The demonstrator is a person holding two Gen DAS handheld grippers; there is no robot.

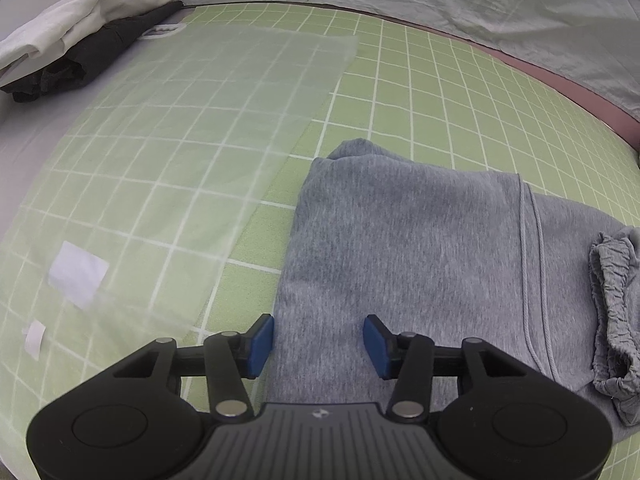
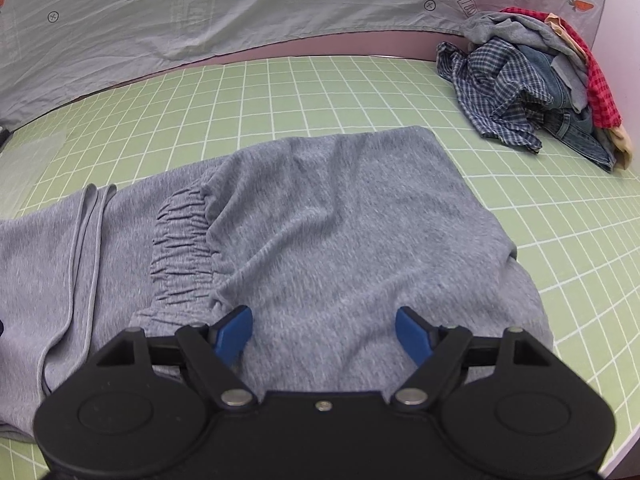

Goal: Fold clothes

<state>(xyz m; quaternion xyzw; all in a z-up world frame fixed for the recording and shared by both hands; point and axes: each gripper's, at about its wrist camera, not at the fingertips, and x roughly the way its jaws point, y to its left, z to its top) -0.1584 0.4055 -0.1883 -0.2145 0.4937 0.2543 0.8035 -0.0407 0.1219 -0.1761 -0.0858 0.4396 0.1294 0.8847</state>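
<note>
A grey sweat garment [image 1: 400,240] lies folded on the green grid mat [image 1: 420,80]. It has a ruched elastic band [image 2: 184,240] and a thin cord [image 1: 528,260]. My left gripper [image 1: 319,344] points down at the garment's left edge. Its blue pads stand apart, flat grey cloth lies between them, and the left pad [image 1: 262,344] is right at the hem. My right gripper [image 2: 324,332] hovers low over the same garment [image 2: 340,220], just right of the elastic band. Its jaws are spread wide and nothing is pinched.
A translucent plastic bag [image 1: 208,128] with white labels lies left of the garment. Folded white and dark clothes [image 1: 80,40] are stacked at the back left. A heap of unfolded clothes [image 2: 540,92], plaid, denim and red check, sits at the back right. A printed sheet [image 2: 240,8] hangs behind the mat.
</note>
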